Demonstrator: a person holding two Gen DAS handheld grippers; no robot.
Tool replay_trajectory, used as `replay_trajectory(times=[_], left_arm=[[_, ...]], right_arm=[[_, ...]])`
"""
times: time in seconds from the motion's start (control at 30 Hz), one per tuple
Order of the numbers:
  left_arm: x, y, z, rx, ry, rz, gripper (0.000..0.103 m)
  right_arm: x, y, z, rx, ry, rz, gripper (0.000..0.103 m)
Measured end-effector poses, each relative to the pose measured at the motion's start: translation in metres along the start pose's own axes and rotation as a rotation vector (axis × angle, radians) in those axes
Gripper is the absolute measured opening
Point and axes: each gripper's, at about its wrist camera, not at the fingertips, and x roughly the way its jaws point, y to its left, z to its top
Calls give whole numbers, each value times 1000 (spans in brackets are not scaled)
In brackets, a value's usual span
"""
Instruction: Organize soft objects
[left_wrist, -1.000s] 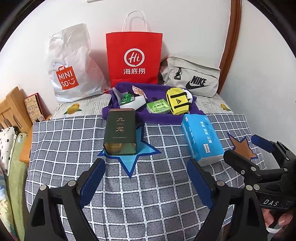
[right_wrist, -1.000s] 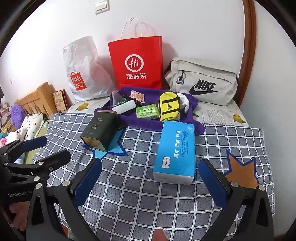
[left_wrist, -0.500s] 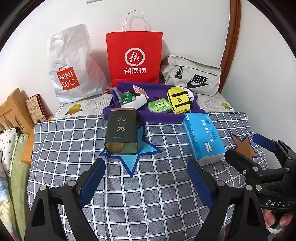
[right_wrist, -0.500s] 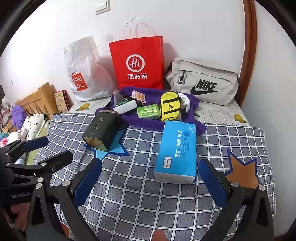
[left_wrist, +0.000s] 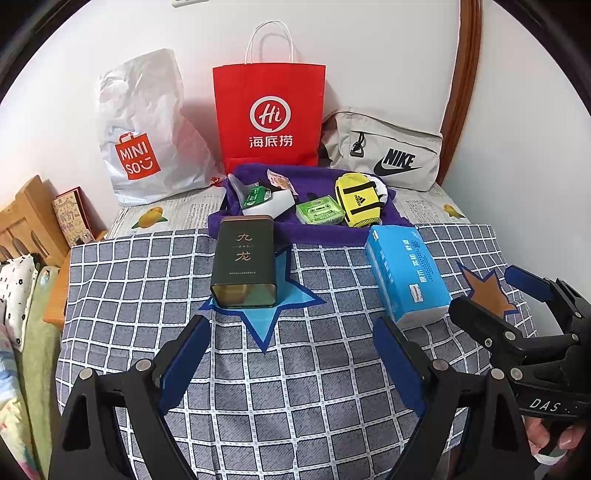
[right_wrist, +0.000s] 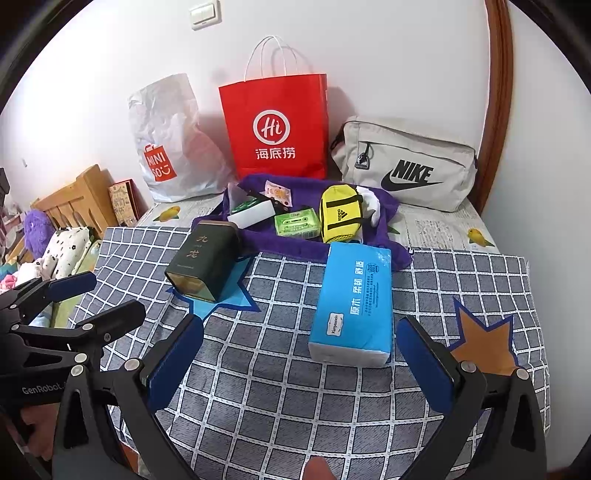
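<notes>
Both tools stood wide open, empty: the left tool (left_wrist: 291, 350) and the right tool (right_wrist: 299, 354) hovered over the grey checked cloth (left_wrist: 295, 398). A glossy blue tissue pack (right_wrist: 352, 301), soft-edged and oblong, lay flat between a brown star patch (right_wrist: 487, 347) and a hard dark-green tin (left_wrist: 243, 262) on a blue star. Behind, a crumpled purple fabric (left_wrist: 325, 232) held a yellow pouch (left_wrist: 356, 201) and small, possibly plastic-wrapped, packets.

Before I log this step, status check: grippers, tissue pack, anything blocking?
Left gripper open, empty. Right gripper open, empty. Blue tissue pack flat on checked cloth, ahead of right gripper, untouched. Green tea tin apart; nothing blocking.
</notes>
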Motion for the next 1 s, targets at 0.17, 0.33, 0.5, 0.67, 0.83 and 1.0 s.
replay_trajectory(times=[0.17, 0.33, 0.5, 0.67, 0.83, 1.0], left_arm=[[-1, 1, 0, -3, 0, -2, 89], [-1, 3, 0, -4, 1, 1, 89], [-2, 4, 0, -5, 0, 1, 89], [-2, 3, 0, -7, 1, 0, 89], [-2, 3, 0, -7, 3, 2, 89], [-2, 4, 1, -10, 6, 2, 89]], right_arm=[[0, 0, 0, -1, 0, 0, 103], [0, 0, 0, -2, -2, 1, 103], [1, 0, 0, -4, 1, 1, 103], [1, 1, 1, -8, -1, -3, 103], [1, 1, 0, -12, 1, -2, 103], [1, 1, 0, -11, 3, 0, 103]])
